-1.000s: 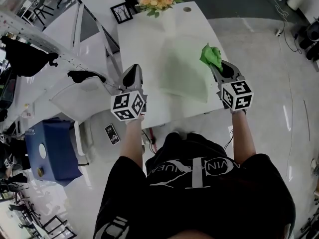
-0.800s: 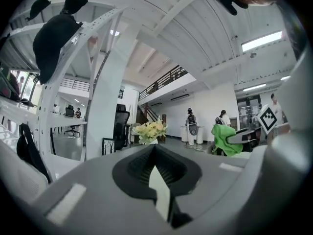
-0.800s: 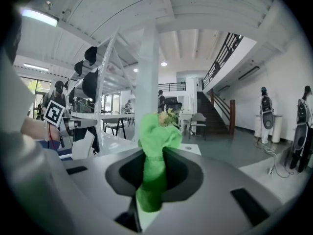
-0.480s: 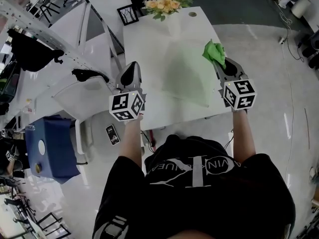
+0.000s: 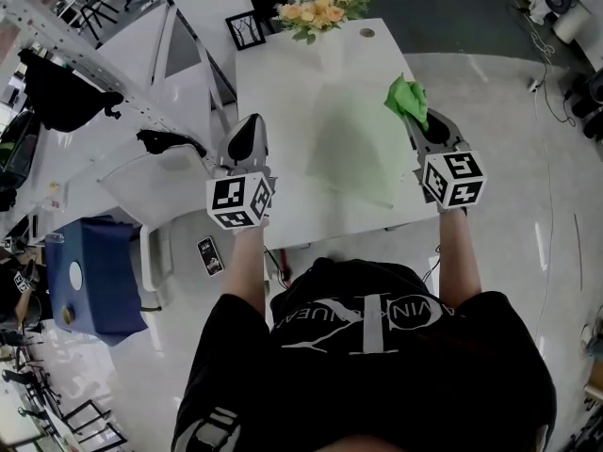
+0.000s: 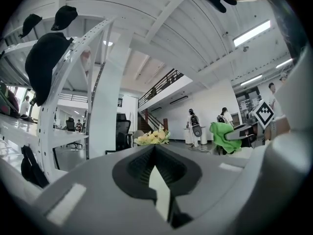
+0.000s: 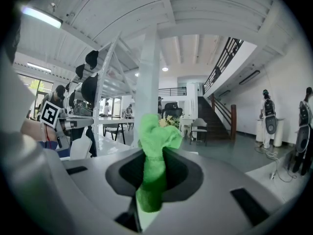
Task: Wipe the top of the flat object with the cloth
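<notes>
A pale green flat sheet [image 5: 353,144] lies on the white table [image 5: 278,92]. My right gripper [image 5: 415,121] is shut on a bright green cloth [image 5: 405,100], [image 7: 155,153], held in the air by the sheet's right edge. The cloth bunches out past the jaw tips. My left gripper [image 5: 247,139] hovers at the table's left edge, left of the sheet, its jaws shut with nothing between them [image 6: 155,151]. From the left gripper view the green cloth [image 6: 224,136] shows at the right.
A bouquet of yellow flowers [image 5: 316,8] and a small picture frame [image 5: 245,28] stand at the table's far end. A white chair [image 5: 151,182] sits left of the table, a blue bin [image 5: 94,276] farther left. Shelving with black caps [image 6: 46,58] rises at the left.
Both grippers keep their places relative to the table. The head view has shifted slightly, so the table sits a little farther right and lower in it.
</notes>
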`<state>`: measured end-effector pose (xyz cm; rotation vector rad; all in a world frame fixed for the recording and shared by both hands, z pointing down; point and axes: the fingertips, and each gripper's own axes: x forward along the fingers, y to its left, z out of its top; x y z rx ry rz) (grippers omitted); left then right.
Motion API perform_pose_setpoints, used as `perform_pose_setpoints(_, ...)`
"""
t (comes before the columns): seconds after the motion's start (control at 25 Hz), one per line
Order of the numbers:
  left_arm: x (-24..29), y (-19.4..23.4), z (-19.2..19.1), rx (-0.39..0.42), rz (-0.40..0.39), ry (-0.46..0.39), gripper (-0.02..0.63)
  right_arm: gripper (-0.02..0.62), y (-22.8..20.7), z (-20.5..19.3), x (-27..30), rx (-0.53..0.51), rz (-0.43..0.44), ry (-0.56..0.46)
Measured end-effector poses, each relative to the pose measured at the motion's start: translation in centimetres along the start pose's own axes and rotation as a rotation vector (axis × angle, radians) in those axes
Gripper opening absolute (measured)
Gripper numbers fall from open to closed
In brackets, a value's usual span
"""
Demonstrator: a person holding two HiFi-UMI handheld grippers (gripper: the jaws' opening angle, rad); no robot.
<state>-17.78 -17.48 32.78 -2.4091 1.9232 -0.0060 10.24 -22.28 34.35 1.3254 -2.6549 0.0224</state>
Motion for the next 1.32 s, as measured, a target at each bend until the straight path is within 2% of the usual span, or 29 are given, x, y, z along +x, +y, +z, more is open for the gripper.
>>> perform_pose_setpoints(1.32,0.1,0.1,-1.1,-0.036,0.005,0.035,0.011,0.063,-0.6,-1.3,-0.1,0.016,0.002,0.04)
